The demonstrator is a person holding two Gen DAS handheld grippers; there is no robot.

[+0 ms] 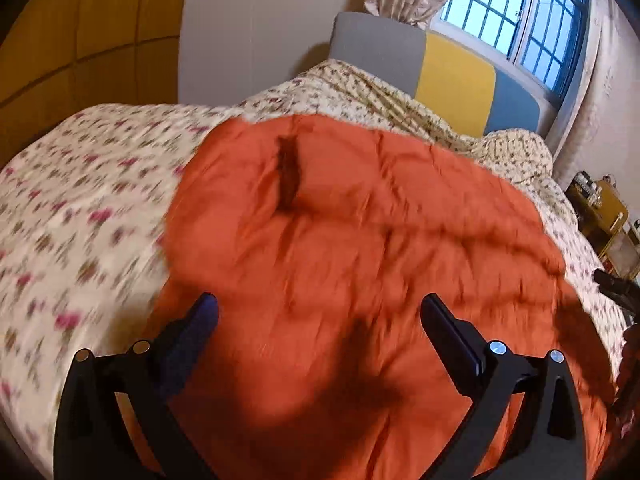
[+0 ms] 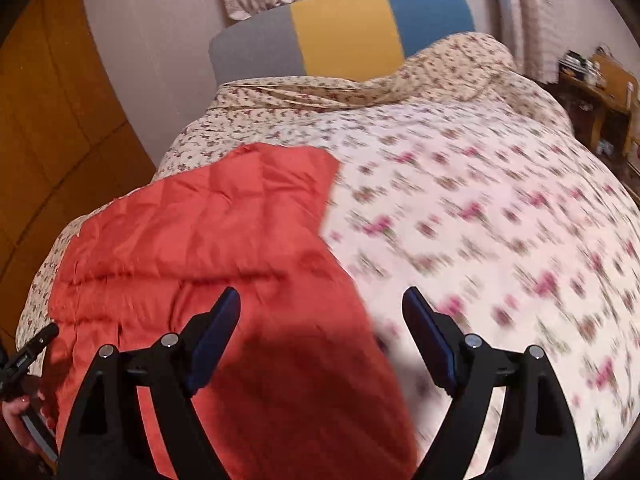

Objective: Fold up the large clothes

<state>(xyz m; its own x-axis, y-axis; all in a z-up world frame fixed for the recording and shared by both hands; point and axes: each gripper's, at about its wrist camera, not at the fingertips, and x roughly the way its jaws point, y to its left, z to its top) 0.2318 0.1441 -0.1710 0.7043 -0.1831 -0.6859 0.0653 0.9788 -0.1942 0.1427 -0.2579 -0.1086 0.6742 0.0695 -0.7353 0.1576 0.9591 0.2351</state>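
A large orange-red quilted garment [image 1: 360, 248] lies spread on a bed with a floral cover [image 1: 80, 208]. A dark slit or pocket [image 1: 289, 176] shows near its far part. My left gripper [image 1: 320, 308] hovers over the garment's near half, open, with nothing between its fingers. In the right wrist view the same garment [image 2: 208, 248] covers the bed's left side, its right edge running diagonally. My right gripper [image 2: 322, 304] hangs open above that edge, one finger over the cloth, the other over the floral cover [image 2: 500, 220]. Both views are blurred by motion.
A grey, yellow and blue headboard [image 2: 344, 28] stands at the far end under a barred window [image 1: 516, 12]. A rumpled floral duvet [image 2: 440, 68] is heaped near it. Wooden wardrobe panels [image 1: 80, 40] are on the left, a cluttered side table [image 2: 600, 92] on the right. A hand [image 2: 20, 412] shows at left.
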